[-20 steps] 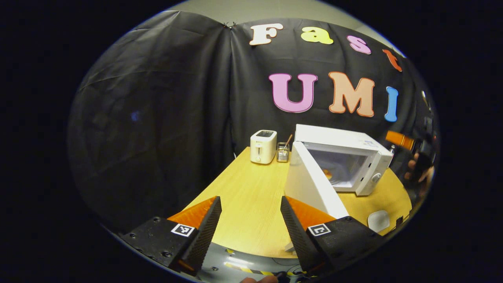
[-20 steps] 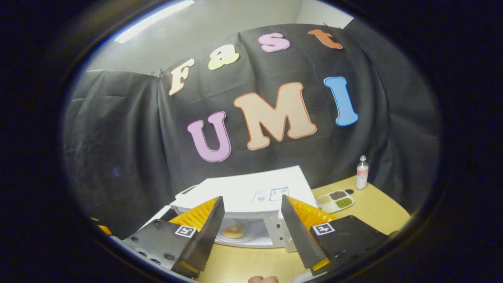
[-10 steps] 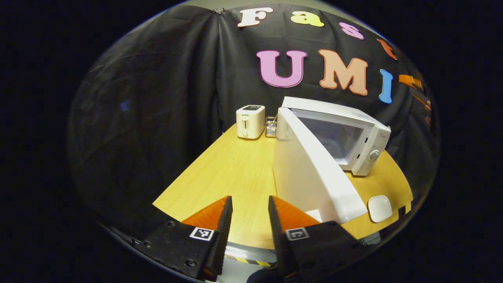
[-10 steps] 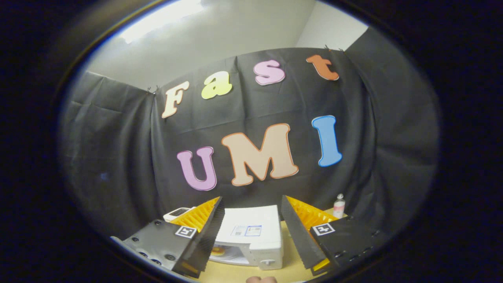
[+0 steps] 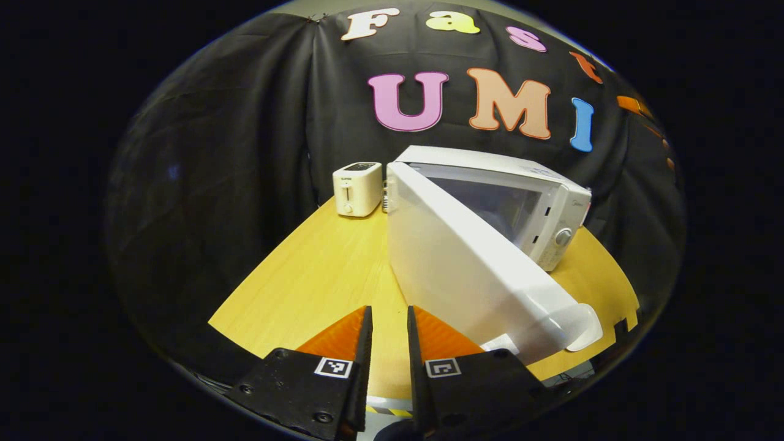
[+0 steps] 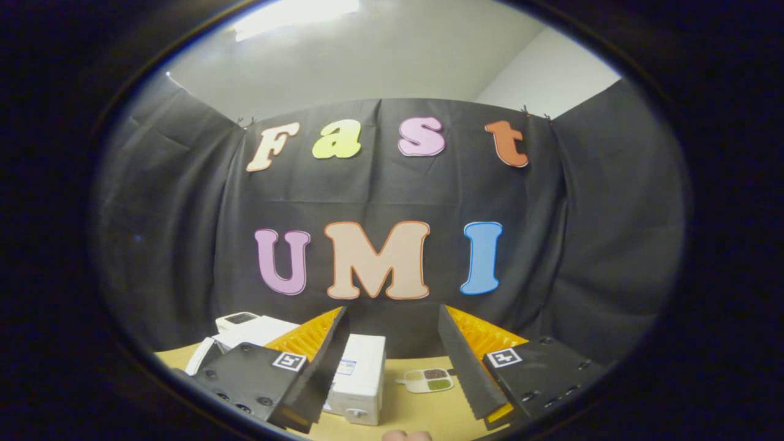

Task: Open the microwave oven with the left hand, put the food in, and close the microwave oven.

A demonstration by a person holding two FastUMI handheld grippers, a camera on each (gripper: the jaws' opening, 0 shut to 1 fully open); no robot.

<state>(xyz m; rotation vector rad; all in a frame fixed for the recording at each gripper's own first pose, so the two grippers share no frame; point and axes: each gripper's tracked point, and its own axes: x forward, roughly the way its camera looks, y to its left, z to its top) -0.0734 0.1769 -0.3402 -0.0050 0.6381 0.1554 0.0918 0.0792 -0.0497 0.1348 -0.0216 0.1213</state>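
Here, in the left gripper view, the left gripper (image 5: 389, 343) sits low over the near edge of the light wooden table (image 5: 318, 275), its two fingers drawn close with just a narrow slit between them and nothing held. Just beyond and to the right of the fingertips, the white box-shaped microwave oven (image 5: 551, 202) stands on the table with its white door (image 5: 465, 269) swung out toward the camera, the door's free edge reaching close to the right finger without clearly touching it. The oven's lit inside shows behind the door, but the food cannot be made out there. A round knob (image 5: 563, 235) sits on the oven's front panel. A small white rounded dish (image 5: 587, 327) lies on the table by the door's lower corner. At the far end of the table, a small white toaster (image 5: 357, 188) stands just beside the oven's left side.

In the right gripper view, the right gripper (image 6: 392, 361) is raised and looks at the booth's black cloth wall, its fingers spread wide apart and empty. Between and below them shows the microwave oven (image 6: 361, 380) from the right side, with the toaster (image 6: 239, 319) behind it. On the table (image 6: 429, 413) to the right of the oven lies a white compartment tray with brown and green fillings (image 6: 427, 380)
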